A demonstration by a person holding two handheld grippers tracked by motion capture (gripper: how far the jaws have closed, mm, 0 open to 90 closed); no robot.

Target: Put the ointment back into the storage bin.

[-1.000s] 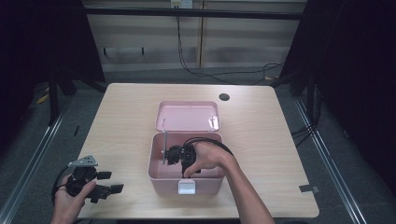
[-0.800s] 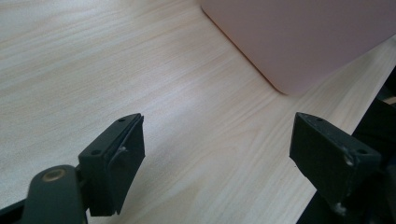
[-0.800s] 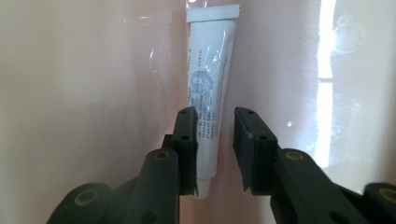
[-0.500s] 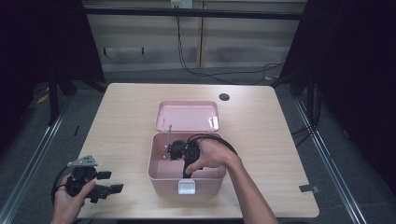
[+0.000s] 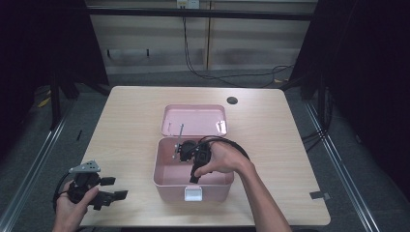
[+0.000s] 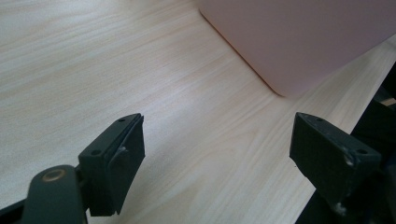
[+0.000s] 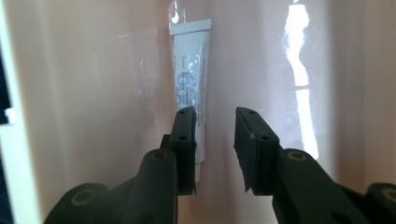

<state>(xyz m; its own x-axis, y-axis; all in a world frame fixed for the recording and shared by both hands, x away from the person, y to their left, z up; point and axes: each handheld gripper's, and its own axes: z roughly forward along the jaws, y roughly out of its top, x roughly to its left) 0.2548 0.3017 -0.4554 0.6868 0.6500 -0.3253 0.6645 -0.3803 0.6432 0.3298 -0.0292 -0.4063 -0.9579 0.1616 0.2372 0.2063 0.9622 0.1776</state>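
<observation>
**Right gripper view: jaws nearly closed over the tube inside the pink box**

Right gripper view looks down into the pink box [image 7: 93, 70]. A white tube [image 7: 189, 79] with blue print lies flat on the box floor, its crimped end pointing away from me. My right gripper [image 7: 215, 140] hangs above it with a narrow gap between the two black jaws. Nothing sits in that gap; the tube lies beneath the left jaw and is not gripped. The jaws have just been opening slightly.

In the high view, my right gripper [image 5: 189, 155] is inside the open box [image 5: 193, 183], near its far wall, with my right hand [image 5: 220, 159] wrapped around the body. The box stands near the middle of the table [image 5: 290, 135], its lid [image 5: 193, 120] folded back on the far side.

My left gripper [image 5: 110, 188] rests at the near left corner of the table, well apart from the box. In the left gripper view its jaws stand wide, released, over bare wood, with the box's outer wall [image 6: 299, 42] beyond them.
</observation>
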